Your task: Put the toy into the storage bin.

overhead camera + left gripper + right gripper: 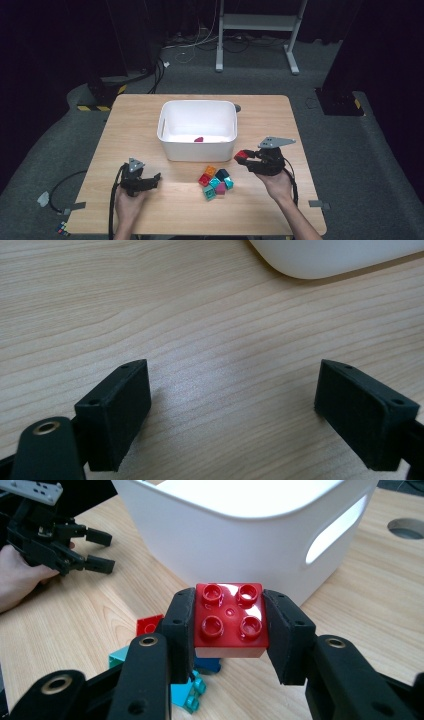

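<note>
My right gripper [244, 157] [230, 625] is shut on a red four-stud brick [230, 617] [242, 156], held above the table just right of the white bin [197, 131] [240, 530]. A pile of several bricks [216, 182] in red, orange, teal and magenta lies in front of the bin; some of these bricks [165, 670] lie beneath the held one. One pink piece [199, 139] lies inside the bin. My left gripper [155, 178] [232, 412] rests open near the table's front left, jaws wide apart over bare wood.
The wooden table [140, 110] has a round hole [237, 108] [406, 528] behind the bin. A bin corner [330, 257] sits ahead of the left jaws. Cables trail off the table's left edge. A metal stand [257, 22] is on the floor beyond.
</note>
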`<state>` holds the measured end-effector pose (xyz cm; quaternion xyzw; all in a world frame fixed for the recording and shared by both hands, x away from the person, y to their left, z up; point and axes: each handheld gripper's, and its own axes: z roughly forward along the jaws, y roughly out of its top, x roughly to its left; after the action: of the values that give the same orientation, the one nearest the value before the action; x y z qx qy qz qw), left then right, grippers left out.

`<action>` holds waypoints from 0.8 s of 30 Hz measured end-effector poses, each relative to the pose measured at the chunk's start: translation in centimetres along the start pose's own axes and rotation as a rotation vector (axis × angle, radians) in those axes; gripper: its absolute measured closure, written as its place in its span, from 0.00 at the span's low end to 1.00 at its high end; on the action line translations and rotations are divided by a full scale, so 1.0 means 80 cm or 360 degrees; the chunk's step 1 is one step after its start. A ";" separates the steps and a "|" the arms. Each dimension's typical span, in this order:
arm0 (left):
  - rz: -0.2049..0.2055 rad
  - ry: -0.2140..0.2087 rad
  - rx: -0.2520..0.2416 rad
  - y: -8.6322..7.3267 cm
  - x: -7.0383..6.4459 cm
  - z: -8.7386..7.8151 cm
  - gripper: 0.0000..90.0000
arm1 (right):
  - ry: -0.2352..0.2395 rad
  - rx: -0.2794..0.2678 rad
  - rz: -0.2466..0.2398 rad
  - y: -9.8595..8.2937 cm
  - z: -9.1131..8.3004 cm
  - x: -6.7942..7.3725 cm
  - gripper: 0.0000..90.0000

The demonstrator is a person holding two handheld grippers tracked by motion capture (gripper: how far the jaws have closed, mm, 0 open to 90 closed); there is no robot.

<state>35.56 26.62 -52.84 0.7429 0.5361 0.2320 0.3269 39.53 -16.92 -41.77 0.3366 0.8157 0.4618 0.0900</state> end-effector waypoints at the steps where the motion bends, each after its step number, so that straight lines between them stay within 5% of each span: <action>1: 0.0000 0.0000 0.0000 0.000 0.000 0.000 0.17 | -0.0001 -0.0002 0.0000 0.002 -0.001 0.000 0.66; 7: -0.0001 -0.0001 0.0000 0.000 0.000 0.000 0.17 | 0.0002 -0.0028 0.0043 0.008 -0.005 -0.008 0.66; 24: -0.0009 -0.0012 -0.0003 0.000 0.001 0.000 0.17 | -0.0002 -0.0083 -0.0006 0.050 -0.020 -0.011 0.66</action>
<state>35.55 26.67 -52.84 0.7420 0.5366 0.2290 0.3303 41.37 -17.20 -37.75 0.3330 0.8040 0.4824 0.1001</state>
